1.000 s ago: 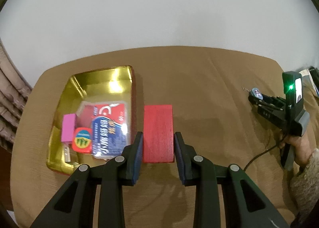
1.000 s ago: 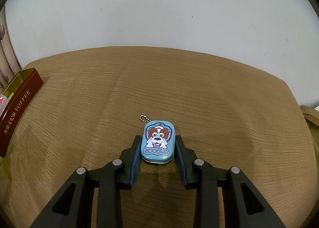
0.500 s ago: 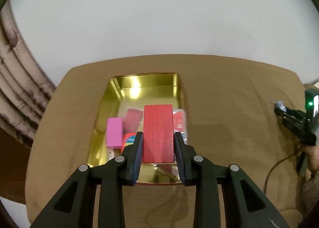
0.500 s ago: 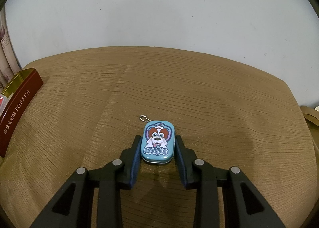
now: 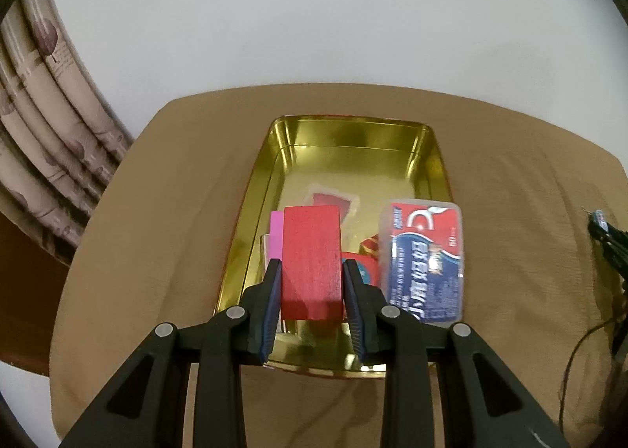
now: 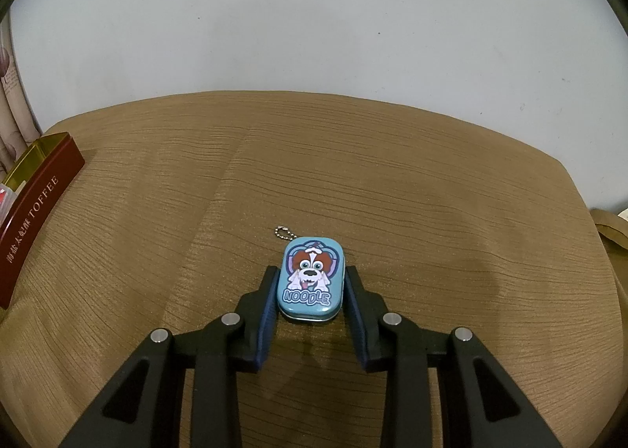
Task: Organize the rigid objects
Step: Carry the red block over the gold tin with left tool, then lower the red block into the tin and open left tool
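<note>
The left gripper (image 5: 312,283) is closed on the red block (image 5: 311,261) and holds it above the gold tin (image 5: 355,136), over the near left part of the tin. Inside the tin there are already several things: a pink block (image 5: 276,232) at 9 o'clock of the red block, a clear plastic case with a red and blue label (image 5: 424,259) leaning on the right wall at 3 o'clock, and a small red and blue item (image 5: 365,269) between them, which I cannot identify. The far half of the tin, at 12 o'clock, shows only bare gold floor.

The right gripper (image 6: 310,291) has its two jaws on both sides of the blue dog tin (image 6: 311,277), which lies on the brown worktop (image 6: 392,181) with its small chain at 11 o'clock. I cannot tell if the jaws already press it or only stand close.

In my judgement the task is well advanced: some objects are in the tin, the red block needs only to be lowered and released, and the blue dog tin is left to carry over.
</note>
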Demonstrator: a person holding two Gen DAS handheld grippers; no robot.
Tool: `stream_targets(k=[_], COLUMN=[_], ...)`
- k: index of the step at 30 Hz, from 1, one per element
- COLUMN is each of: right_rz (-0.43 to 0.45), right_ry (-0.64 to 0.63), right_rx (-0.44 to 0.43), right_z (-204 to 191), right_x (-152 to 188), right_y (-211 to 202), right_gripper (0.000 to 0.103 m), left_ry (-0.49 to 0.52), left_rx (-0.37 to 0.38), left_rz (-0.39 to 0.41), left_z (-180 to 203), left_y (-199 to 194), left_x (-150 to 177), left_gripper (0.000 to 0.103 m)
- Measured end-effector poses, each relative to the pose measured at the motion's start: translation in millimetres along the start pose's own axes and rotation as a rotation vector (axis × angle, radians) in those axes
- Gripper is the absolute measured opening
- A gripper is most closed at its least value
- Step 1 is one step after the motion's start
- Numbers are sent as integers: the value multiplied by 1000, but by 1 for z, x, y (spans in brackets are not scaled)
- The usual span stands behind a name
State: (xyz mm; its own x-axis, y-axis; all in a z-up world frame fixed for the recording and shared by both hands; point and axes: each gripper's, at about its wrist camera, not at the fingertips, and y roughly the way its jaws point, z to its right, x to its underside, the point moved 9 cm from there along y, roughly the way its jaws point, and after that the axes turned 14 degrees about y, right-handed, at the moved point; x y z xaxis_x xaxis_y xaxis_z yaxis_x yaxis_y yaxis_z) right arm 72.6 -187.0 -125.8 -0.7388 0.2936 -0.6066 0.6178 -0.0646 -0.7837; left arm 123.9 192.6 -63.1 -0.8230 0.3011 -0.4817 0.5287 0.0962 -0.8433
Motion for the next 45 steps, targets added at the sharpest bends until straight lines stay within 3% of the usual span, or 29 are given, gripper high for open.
stream_targets(k=[28,45], right_rz=[-1,-1], right_ry=[-9,-12], right_rx=[-4,-2], right_z=[1,1], right_x=[-2,-2], right_y=[3,3], right_gripper=[33,33], left_ry=[-40,-41], left_rx=[8,6], left_rz=[-25,-13], left_z=[-14,-12], left_y=[46,39], left_x=[-10,-11], left_gripper=[27,34])
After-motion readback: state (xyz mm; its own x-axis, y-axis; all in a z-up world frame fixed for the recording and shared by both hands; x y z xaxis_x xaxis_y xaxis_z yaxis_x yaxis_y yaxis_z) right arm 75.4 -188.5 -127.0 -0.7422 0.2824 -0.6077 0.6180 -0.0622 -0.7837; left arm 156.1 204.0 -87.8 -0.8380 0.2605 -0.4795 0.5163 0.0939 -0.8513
